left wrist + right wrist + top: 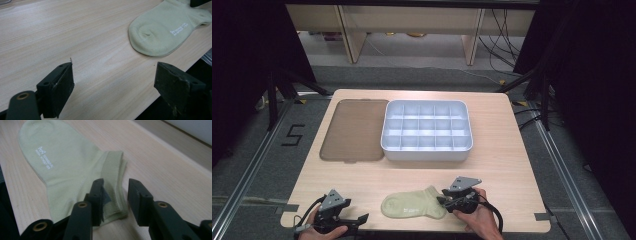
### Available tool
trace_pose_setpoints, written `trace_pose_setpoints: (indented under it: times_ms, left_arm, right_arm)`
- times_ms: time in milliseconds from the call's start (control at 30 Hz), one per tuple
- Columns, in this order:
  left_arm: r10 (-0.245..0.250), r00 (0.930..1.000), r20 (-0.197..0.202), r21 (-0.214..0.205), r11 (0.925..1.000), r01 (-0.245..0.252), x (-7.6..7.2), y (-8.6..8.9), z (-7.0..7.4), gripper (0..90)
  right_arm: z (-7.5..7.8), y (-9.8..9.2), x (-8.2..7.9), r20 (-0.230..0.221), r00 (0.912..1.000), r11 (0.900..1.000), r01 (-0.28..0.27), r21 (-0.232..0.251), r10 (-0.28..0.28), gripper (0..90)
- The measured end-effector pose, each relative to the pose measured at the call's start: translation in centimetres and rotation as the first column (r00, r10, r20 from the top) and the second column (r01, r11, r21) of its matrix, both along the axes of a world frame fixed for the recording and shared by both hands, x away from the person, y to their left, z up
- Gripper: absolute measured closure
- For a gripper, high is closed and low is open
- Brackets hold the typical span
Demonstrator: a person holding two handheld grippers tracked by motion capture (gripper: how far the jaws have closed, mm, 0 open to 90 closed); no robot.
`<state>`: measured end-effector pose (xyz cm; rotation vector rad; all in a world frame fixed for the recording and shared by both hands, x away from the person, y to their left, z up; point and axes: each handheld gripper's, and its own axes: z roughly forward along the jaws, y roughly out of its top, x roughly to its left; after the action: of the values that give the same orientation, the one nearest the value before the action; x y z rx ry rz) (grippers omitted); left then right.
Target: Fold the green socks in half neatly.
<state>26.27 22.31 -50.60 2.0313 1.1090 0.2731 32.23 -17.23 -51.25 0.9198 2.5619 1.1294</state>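
Note:
A pale green ankle sock (412,206) lies flat near the table's front edge, toe to the left and cuff to the right. My right gripper (443,198) sits at the cuff end. In the right gripper view its jaws (115,192) stand a little apart, straddling the ribbed cuff of the sock (67,170), which rests on the wood unpinched. My left gripper (360,220) is held at the front left corner, apart from the sock. Its jaws (115,77) are wide open over bare wood, with the sock's toe (160,32) ahead to the right.
A grey tray (427,151) divided into several compartments stands mid-table. A flat brown lid (354,130) lies to its left. The wooden table (512,165) has bare room on the right. Its front edge runs just below both grippers.

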Motion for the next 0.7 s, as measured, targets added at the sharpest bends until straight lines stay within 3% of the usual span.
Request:
trace_pose_setpoints:
  times_ms: [67,100,167,533,700]
  left_arm:
    - [-0.002,1.0000,0.005,0.001,1.0000,0.002,0.0,0.0,0.0,15.1]
    - [-0.009,1.0000,-0.001,0.001,1.0000,0.009,0.1,0.0,-0.1,15.1]
    - [-0.008,1.0000,0.002,0.001,1.0000,0.008,0.1,0.0,-0.1,15.1]
    - [-0.019,0.9998,0.000,0.003,0.9998,0.019,0.2,0.1,0.0,15.2]
    - [-0.021,0.9998,-0.002,0.003,0.9998,0.021,0.2,-0.1,0.0,15.2]
  right_arm:
    - [0.1,-0.1,-0.1,-0.024,0.9997,0.9999,-0.006,-0.009,0.006,73.1]
    - [0.0,-0.3,0.0,-0.022,0.9996,0.9998,-0.016,0.011,0.016,78.3]
    - [-0.1,-0.5,0.1,-0.028,0.9995,0.9996,-0.013,0.026,0.014,80.5]
    - [0.6,-3.2,0.6,-0.062,0.9981,0.9991,-0.001,0.043,0.004,81.3]
    - [0.8,-5.0,0.5,-0.065,0.9978,0.9998,-0.008,0.018,0.009,81.3]
